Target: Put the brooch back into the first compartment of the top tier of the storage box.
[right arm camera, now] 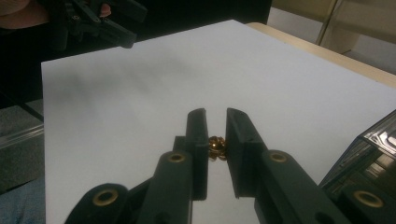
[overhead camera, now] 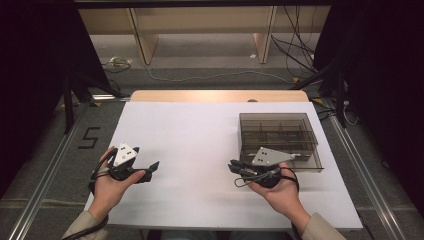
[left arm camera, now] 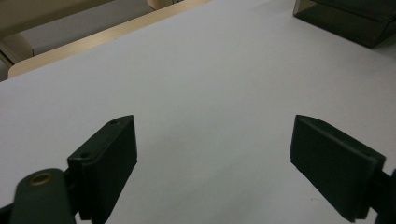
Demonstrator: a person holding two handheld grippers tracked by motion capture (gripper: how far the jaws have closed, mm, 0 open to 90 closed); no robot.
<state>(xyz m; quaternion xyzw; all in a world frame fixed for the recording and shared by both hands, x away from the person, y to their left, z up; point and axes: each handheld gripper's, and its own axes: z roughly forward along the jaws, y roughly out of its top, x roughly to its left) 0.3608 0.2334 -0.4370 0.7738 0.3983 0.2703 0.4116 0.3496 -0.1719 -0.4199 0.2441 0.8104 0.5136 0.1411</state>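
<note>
Right gripper view: the right gripper clamps a small brass-coloured piece, perhaps a nut, low between its two black fingers, well behind the tips. In the left gripper view, the left gripper stands released, its fingers wide apart over the bare white table, with the smoky compartment box far beyond them.

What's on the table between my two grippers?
Nothing: only bare white sheet lies between the left gripper and the right gripper, as the high view shows.
</note>
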